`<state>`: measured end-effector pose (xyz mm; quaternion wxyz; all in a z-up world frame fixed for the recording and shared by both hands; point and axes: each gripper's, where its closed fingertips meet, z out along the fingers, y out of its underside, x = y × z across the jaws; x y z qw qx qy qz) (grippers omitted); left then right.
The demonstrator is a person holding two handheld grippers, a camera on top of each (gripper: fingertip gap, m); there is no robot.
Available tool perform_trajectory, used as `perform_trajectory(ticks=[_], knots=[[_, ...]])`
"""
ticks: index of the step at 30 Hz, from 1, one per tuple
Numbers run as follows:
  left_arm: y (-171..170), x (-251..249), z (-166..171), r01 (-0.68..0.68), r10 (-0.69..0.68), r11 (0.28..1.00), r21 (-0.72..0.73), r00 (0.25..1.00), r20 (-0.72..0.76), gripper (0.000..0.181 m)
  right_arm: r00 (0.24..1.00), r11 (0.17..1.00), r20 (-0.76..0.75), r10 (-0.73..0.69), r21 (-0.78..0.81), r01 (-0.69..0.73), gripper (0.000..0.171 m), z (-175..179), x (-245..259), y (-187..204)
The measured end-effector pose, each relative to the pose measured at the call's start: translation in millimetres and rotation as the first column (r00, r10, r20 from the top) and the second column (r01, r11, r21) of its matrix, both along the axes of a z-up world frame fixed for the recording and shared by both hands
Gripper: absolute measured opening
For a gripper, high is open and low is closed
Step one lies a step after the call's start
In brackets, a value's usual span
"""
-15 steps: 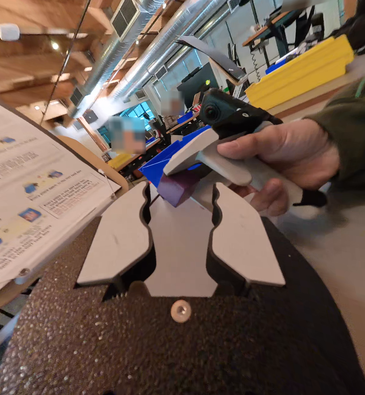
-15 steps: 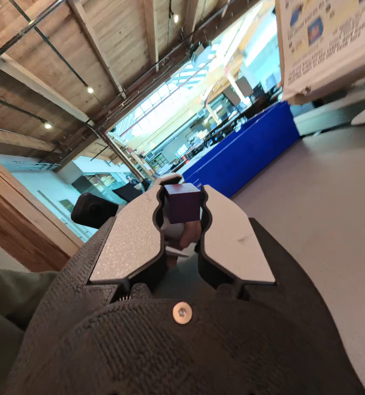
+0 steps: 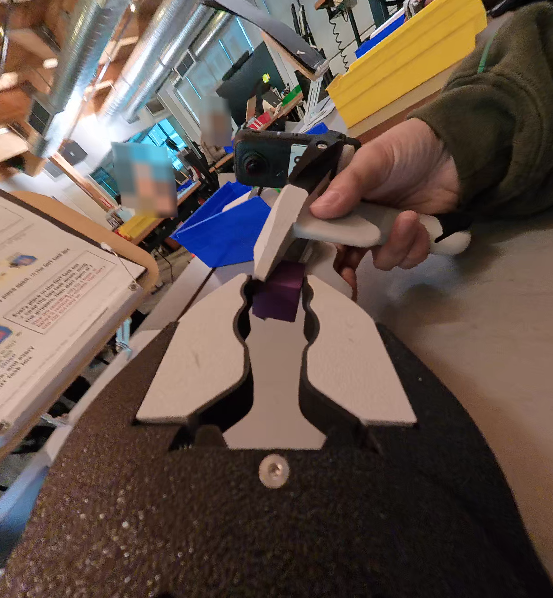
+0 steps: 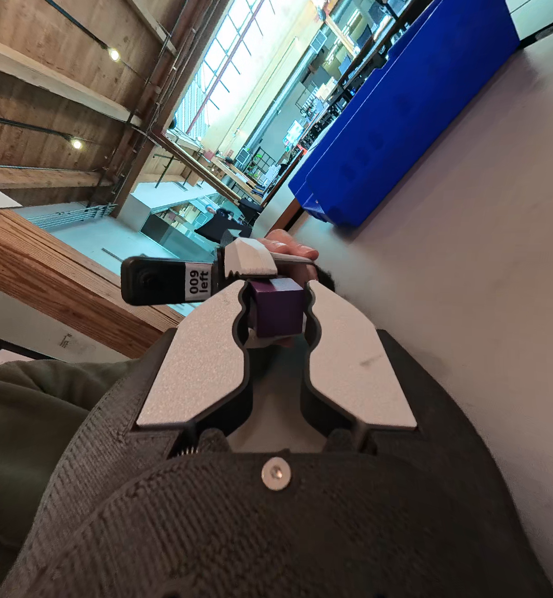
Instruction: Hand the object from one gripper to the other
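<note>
Mid-handover above the bench (image 3: 501,339): a purple cube (image 4: 278,310) hangs in the air, pinched at the very tips of the right tool (image 4: 276,291), which is clenched on two of its opposite faces. The left tool (image 3: 276,286) meets it head-on, turned roughly a quarter-turn to the other so that its fingers bracket the cube's two free faces. Seen along the left tool, one finger lies against the cube while a dark sliver shows beside the other. Whether that is a real gap or only the scalloped edge of the finger is unclear, so I cannot tell if the left tool is bearing on the cube yet or merely flanking it.

A hand (image 3: 398,194) in an olive sleeve works the right tool's trigger, just above the grey bench. A blue bin (image 4: 398,129) stands well behind, clear of the exchange.

From where I stand, the step in hand is the second grip, and the order matters. The left tool should close until both fingers are flat and firm on the cube, and only then should the right tool let go. The cube sits shallow, near the fingertips of both, so a slightly deeper bite by the left tool would look safer. With the faces crossed as they are, squeezing square-on should stop the cube twisting out. When the right tool opens, backing it straight away along its own line seems the best way to avoid dragging a corner.
</note>
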<state>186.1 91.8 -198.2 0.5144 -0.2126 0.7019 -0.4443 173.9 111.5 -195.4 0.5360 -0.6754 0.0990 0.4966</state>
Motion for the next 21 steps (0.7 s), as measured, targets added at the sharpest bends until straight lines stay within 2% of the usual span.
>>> perform_trajectory(ticks=[2, 4, 7, 10, 12, 14, 16, 21], knots=[[1.3, -0.3, 5.0, 0.009, -0.014, 0.993, -0.12, 0.999, -0.042, 0.028, 1.0, 0.999, -0.001, -0.001, 0.039, 0.001, 0.029, 4.7, 1.5, -0.9], [7.2, -1.1, 14.0, 0.008, -0.038, 0.953, -0.301, 0.995, -0.093, 0.028, 1.0, 0.992, 0.019, -0.019, 0.125, 0.017, 0.038, 16.8, 4.5, -2.7], [15.3, -7.2, 21.8, 0.05, -0.146, 0.852, -0.521, 0.978, -0.146, 0.028, 0.982, 0.956, 0.138, -0.126, 0.28, 0.083, 0.045, 34.2, 11.9, -7.1], [18.7, -11.8, 28.4, 0.085, -0.269, 0.718, -0.691, 0.949, -0.163, 0.028, 0.911, 0.923, 0.351, -0.217, 0.379, 0.074, 0.044, 35.7, 8.4, -10.1], [18.1, -14.3, 31.3, 0.111, -0.316, 0.673, -0.732, 0.937, -0.148, 0.028, 0.852, 0.921, 0.47, -0.23, 0.388, 0.034, 0.043, 29.9, 1.7, -9.7], [14.4, -15.9, 28.5, 0.124, -0.328, 0.697, -0.707, 0.931, -0.16, 0.028, 0.82, 0.921, 0.52, -0.238, 0.388, 0.021, 0.036, 26.6, -2.5, -7.9], [9.2, -16.8, 25.5, 0.132, -0.333, 0.725, -0.676, 0.926, -0.176, 0.028, 0.82, 0.917, 0.516, -0.249, 0.397, 0.028, 0.031, 27.0, -3.3, -6.8], [8.4, -16.5, 24.8, 0.137, -0.351, 0.704, -0.696, 0.92, -0.174, 0.028, 0.85, 0.926, 0.49, -0.195, 0.377, -0.005, 0.025, 25.1, -6.5, -8.5]])
